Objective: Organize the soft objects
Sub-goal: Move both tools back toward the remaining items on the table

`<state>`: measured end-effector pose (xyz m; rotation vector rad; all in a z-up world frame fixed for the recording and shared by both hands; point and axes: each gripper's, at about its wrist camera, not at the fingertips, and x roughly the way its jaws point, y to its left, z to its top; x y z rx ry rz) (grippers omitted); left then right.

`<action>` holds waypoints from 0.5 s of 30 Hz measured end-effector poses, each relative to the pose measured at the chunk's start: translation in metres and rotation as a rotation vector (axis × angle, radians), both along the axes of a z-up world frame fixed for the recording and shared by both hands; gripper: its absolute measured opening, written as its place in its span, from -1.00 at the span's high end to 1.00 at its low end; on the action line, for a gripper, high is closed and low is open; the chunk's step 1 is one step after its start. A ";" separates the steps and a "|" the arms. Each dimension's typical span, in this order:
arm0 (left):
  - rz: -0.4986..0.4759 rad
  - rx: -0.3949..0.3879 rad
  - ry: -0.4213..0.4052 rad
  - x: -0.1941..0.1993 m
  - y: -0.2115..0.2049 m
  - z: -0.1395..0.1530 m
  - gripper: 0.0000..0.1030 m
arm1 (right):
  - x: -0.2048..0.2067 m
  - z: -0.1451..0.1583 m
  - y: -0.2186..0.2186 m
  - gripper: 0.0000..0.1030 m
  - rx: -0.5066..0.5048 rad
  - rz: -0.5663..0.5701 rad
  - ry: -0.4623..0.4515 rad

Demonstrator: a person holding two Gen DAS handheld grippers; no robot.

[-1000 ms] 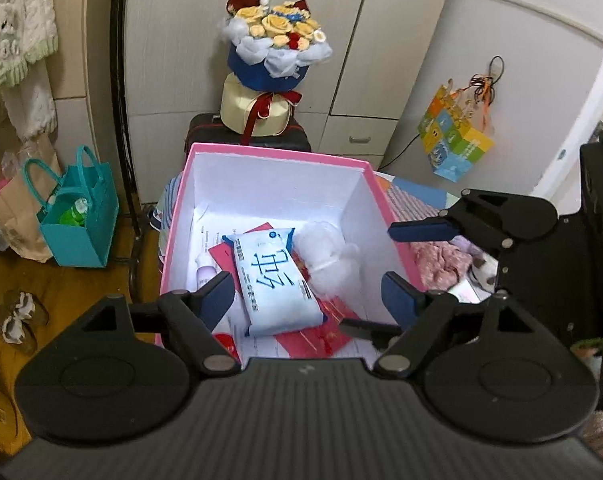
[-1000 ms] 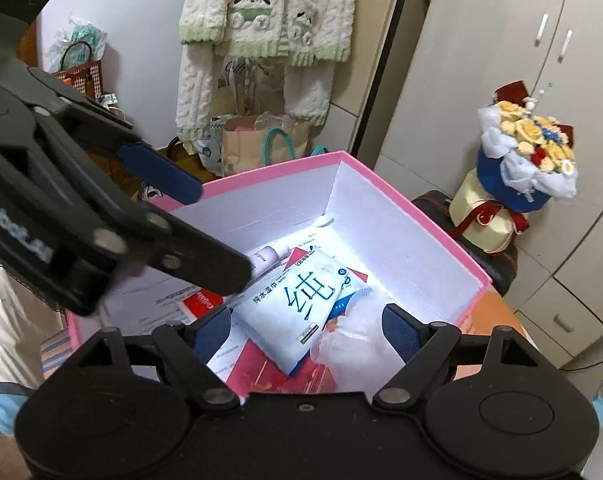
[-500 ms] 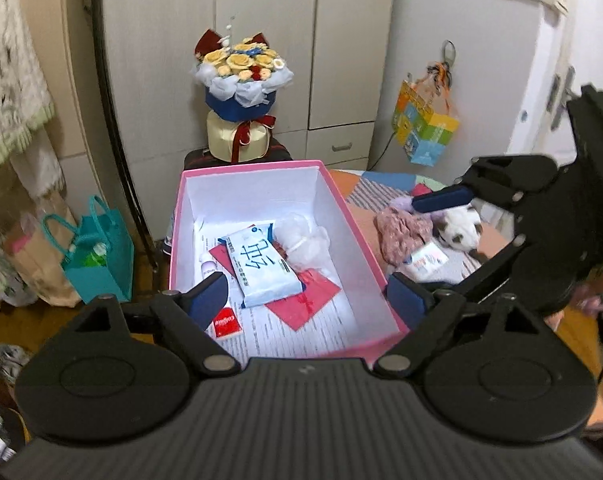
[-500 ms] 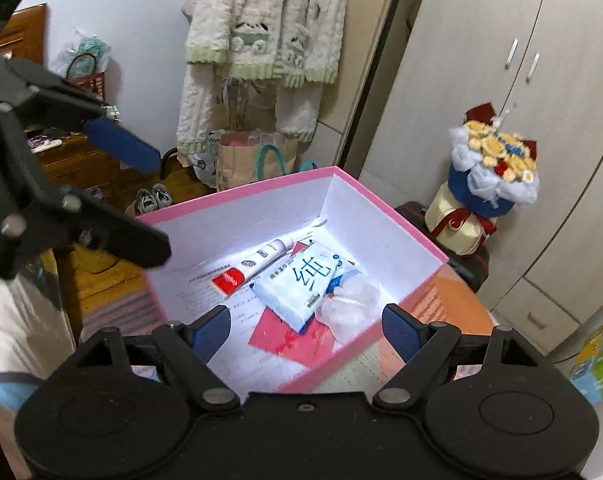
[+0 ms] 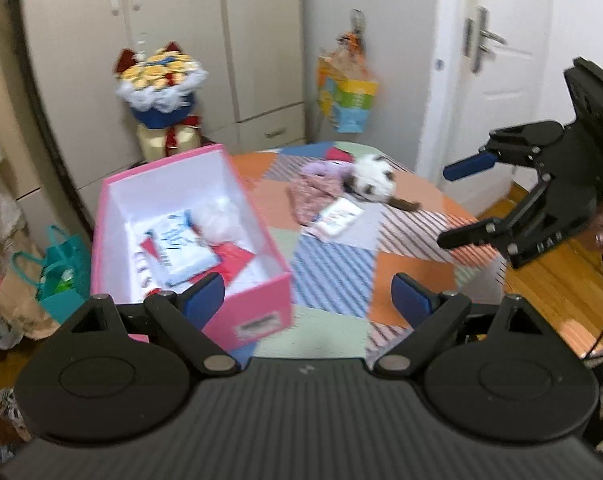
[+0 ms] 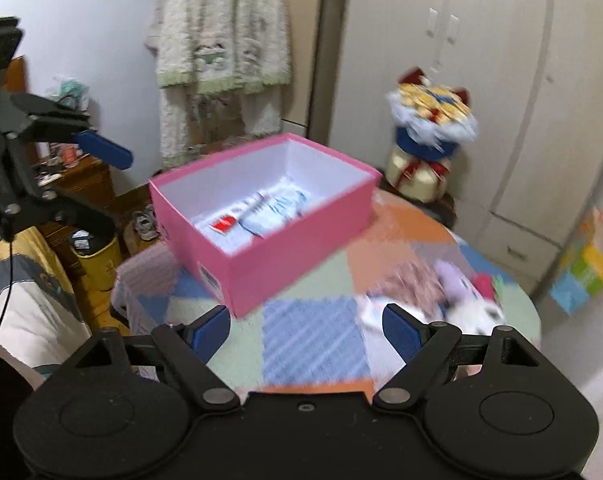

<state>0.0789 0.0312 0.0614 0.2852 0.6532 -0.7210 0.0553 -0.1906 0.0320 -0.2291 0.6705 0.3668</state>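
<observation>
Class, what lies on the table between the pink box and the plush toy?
In the left wrist view, bare patchwork tablecloth, then crumpled pink cloth against the plush toy, right of the pink box.

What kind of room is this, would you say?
Most likely a bedroom or small living space in a home. Tall wardrobe doors line the back wall, a fluffy garment hangs up, and a table with a patchwork cloth holds a pink box.
</observation>
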 end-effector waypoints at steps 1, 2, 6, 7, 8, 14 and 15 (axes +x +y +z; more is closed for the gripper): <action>-0.015 0.009 0.004 -0.002 -0.007 -0.002 -0.76 | -0.006 -0.003 -0.007 -0.68 0.001 -0.018 0.003; -0.033 0.017 0.010 -0.004 -0.013 -0.005 -0.76 | -0.011 -0.005 -0.013 -0.68 0.005 -0.031 0.006; -0.097 0.023 0.053 -0.005 -0.041 -0.015 -0.76 | -0.027 -0.020 -0.036 -0.68 0.048 -0.070 0.025; -0.109 0.021 0.063 -0.006 -0.047 -0.017 -0.76 | -0.031 -0.026 -0.040 -0.68 0.058 -0.074 0.031; -0.122 0.018 0.078 -0.003 -0.055 -0.020 -0.76 | -0.033 -0.030 -0.044 -0.68 0.065 -0.074 0.035; -0.147 0.026 0.161 0.016 -0.093 -0.032 -0.76 | -0.036 -0.049 -0.062 -0.68 0.072 -0.050 0.040; -0.144 0.026 0.168 0.021 -0.099 -0.035 -0.76 | -0.035 -0.051 -0.065 -0.68 0.076 -0.044 0.041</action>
